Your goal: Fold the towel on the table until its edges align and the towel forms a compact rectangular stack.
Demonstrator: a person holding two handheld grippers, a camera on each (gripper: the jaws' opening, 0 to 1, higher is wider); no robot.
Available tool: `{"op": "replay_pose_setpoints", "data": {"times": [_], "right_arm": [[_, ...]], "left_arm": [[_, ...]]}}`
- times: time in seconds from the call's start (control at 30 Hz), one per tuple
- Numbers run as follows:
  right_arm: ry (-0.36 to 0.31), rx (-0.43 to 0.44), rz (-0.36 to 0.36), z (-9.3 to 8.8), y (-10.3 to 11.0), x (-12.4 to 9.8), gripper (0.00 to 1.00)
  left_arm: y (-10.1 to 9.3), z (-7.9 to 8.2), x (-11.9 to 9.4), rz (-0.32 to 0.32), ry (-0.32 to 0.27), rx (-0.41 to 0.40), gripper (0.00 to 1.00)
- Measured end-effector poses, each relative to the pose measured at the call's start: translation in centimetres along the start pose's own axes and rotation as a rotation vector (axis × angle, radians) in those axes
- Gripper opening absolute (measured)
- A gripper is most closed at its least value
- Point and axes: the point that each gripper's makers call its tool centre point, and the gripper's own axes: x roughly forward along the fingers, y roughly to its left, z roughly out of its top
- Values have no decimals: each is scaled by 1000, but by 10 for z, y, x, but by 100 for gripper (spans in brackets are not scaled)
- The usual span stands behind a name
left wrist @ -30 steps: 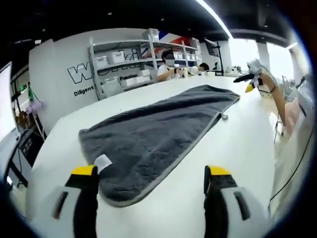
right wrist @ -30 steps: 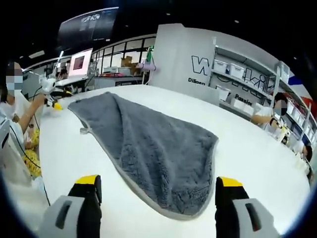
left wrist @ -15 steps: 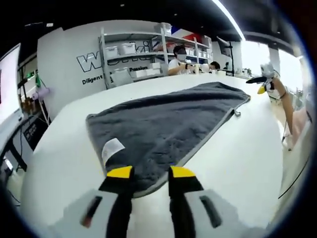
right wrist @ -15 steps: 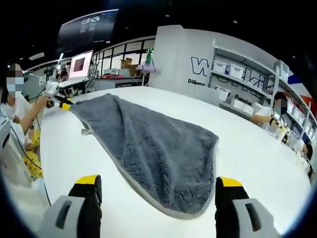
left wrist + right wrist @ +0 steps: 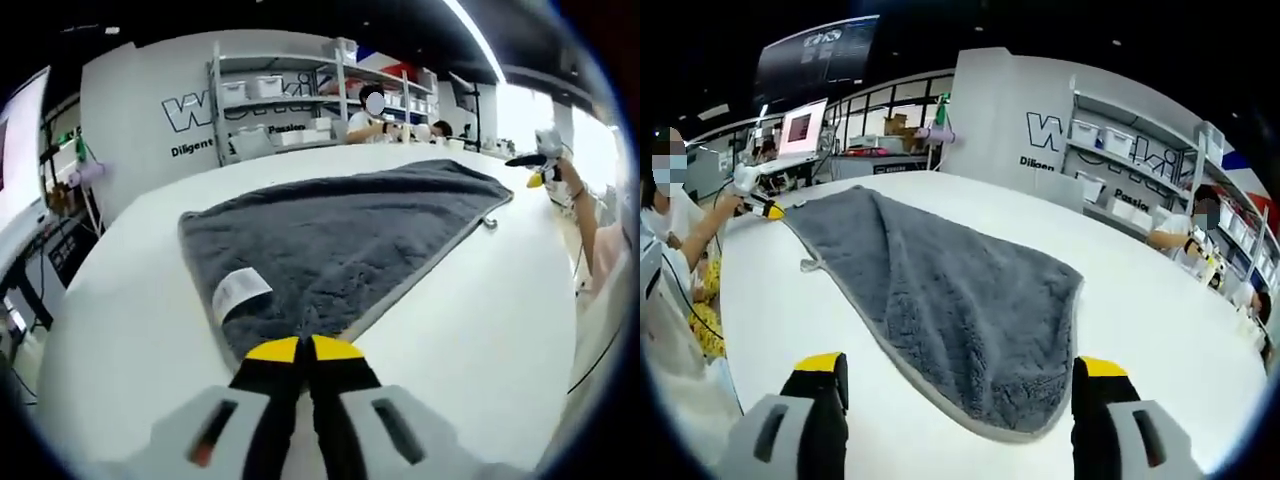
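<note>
The left gripper (image 5: pixel 304 349) is seen low in the left gripper view with its yellow-tipped jaws brought together, pinched on the near edge of the towel (image 5: pixel 340 235). The right gripper (image 5: pixel 958 375) is held with its jaws spread wide apart, nothing being gripped between them. In the right gripper view the left gripper (image 5: pixel 768 210) is seen at the far corner, held by a hand (image 5: pixel 743 180).

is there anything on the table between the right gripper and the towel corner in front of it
Nothing visible. In the right gripper view, the right gripper is open, with bare white table between its jaws and the near corner of the grey towel. The left gripper is shut at the opposite end.
</note>
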Motion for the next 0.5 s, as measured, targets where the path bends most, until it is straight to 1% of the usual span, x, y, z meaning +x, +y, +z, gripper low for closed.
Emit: {"op": "replay_pose_setpoints", "data": {"times": [0.13,0.33,0.5], "right_arm": [[7,1,0,-1,-1,1,97],[13,2,12,-2,0,3,97],[23,4,21,-6,1,5,97]], "left_arm": [[0,-7,-12,8,33,14,4],[6,-17,-27,33,72,15,4],[7,-22,-34,45,98,23,4]]}}
